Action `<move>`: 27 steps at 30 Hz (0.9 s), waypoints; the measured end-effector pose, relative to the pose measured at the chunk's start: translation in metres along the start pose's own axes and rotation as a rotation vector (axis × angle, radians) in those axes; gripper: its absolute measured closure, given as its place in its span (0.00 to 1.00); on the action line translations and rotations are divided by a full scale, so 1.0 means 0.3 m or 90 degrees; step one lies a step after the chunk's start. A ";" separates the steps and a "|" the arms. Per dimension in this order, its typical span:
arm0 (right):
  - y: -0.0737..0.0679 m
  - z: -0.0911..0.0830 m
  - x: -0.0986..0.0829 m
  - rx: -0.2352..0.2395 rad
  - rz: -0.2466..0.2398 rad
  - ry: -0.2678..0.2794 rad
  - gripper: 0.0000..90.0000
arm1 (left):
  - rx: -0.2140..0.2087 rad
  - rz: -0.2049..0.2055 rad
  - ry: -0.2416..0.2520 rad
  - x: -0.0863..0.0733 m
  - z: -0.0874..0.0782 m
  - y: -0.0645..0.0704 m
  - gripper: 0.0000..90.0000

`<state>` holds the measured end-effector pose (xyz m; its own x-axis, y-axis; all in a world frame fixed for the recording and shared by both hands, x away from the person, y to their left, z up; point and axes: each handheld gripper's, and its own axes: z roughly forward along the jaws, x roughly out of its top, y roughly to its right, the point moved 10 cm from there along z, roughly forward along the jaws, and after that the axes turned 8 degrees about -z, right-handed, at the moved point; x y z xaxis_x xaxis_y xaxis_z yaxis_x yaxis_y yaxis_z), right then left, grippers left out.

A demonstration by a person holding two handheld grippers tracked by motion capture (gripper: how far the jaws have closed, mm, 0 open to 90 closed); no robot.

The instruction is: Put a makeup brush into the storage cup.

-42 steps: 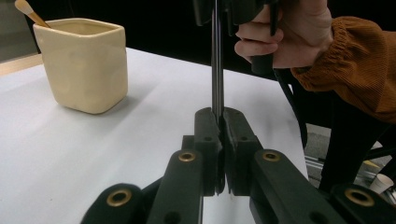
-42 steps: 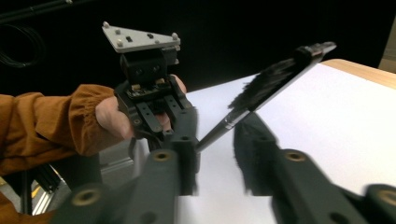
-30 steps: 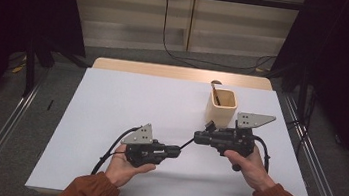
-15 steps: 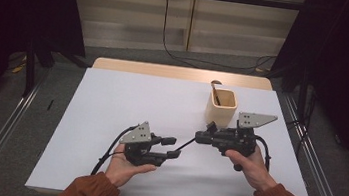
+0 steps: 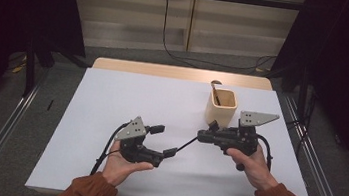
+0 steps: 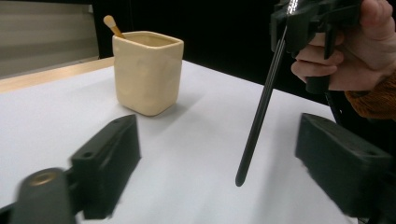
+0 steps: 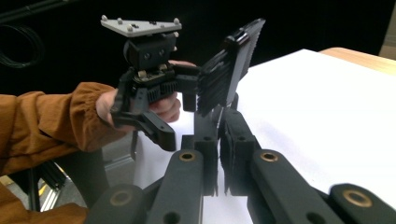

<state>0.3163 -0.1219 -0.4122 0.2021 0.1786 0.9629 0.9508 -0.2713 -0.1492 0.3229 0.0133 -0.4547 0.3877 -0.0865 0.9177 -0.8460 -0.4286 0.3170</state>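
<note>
two tongs: both held over the near half of the bench, facing each other
right tongs: clenched on a thin black stick, which slants down toward the bench top
left tongs: released, jaws wide apart, the stick's tip between them
cream cup: toward the far right corner, just behind the right tongs, a wooden stick standing in it

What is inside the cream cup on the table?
A wooden stick with a rounded tip stands inside the cream cup, leaning at the rim, also seen in the high view. Its lower part and the cup's bottom are hidden by the walls.
</note>
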 end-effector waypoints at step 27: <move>0.047 -0.062 -0.003 -0.059 0.011 -0.017 0.95 | 0.071 0.015 0.010 0.001 -0.125 -0.057 0.02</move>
<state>0.3252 -0.1435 -0.4111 0.2254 0.1973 0.9541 0.9215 -0.3612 -0.1430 0.3238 0.0545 -0.4508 0.3615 -0.0837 0.9286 -0.8087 -0.5238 0.2676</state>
